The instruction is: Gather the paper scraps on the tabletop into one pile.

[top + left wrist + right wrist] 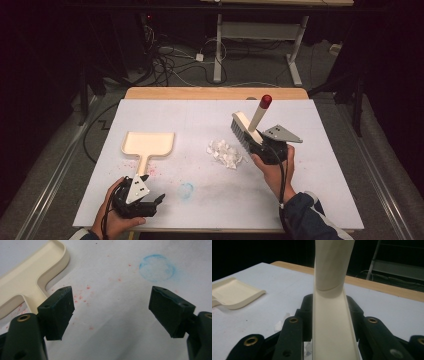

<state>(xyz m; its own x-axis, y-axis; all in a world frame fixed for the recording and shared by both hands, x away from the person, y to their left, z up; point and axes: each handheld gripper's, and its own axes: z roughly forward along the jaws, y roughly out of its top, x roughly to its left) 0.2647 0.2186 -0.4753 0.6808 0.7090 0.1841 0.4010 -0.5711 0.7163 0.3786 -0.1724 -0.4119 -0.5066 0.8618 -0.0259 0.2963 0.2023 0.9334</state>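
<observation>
Your right gripper (261, 145) is clenched on the brush (247, 127), just beside the paper scraps (225, 152), none swept yet. Your left gripper (145, 202) hangs released, the dustpan (148, 144) just ahead of it, ungrasped.

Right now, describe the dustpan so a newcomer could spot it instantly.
On the white table, look left of the heap of white scraps. The dustpan lies flat there, handle toward the left gripper. It is the cream, shallow tray; the brush has bristles.

Dim, dark surroundings; soft close-up blur.
</observation>
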